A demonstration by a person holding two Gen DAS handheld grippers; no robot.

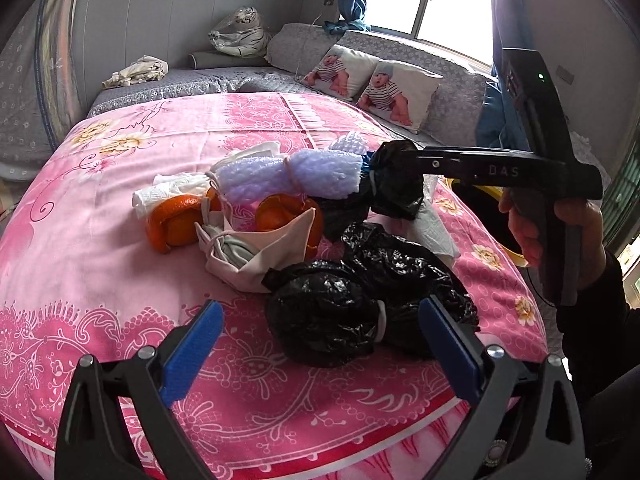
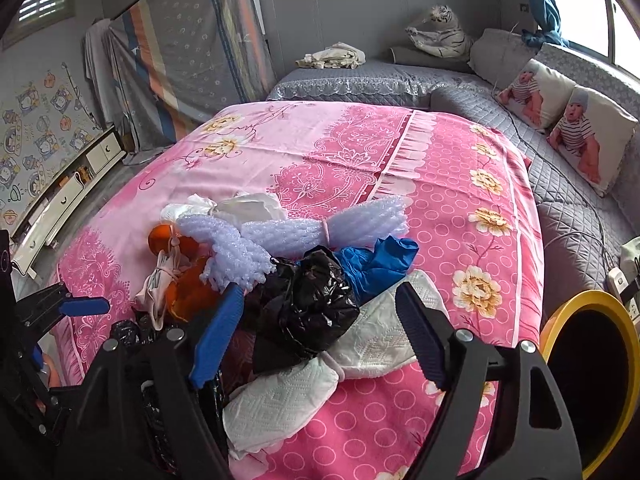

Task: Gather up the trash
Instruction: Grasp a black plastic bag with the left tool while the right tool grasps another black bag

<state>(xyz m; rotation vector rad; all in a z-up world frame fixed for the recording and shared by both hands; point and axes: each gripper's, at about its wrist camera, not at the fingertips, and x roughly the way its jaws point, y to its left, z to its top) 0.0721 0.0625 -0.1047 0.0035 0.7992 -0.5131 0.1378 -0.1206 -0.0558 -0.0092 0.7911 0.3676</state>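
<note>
A heap of trash lies on the pink flowered cloth (image 1: 100,264). It holds black bag bundles (image 1: 328,320), orange peels (image 1: 172,220), a bubble-wrap roll (image 1: 288,176), a beige cloth mask (image 1: 256,256), white paper towels (image 2: 280,400) and a blue glove (image 2: 380,264). My left gripper (image 1: 324,344) is open, its blue pads on either side of the nearest black bundle without pressing it. My right gripper (image 2: 320,332) stands open around another black bundle (image 2: 304,304). Its left pad is close against the bag and its right pad stands apart from it.
A yellow-rimmed bin (image 2: 560,320) stands just off the cloth's right edge, beside the hand (image 1: 528,232) that holds the right gripper. Behind are a grey sofa (image 1: 200,84) with baby-print pillows (image 1: 392,96) and a plush tiger (image 1: 244,32). A low cabinet (image 2: 60,200) stands at the left.
</note>
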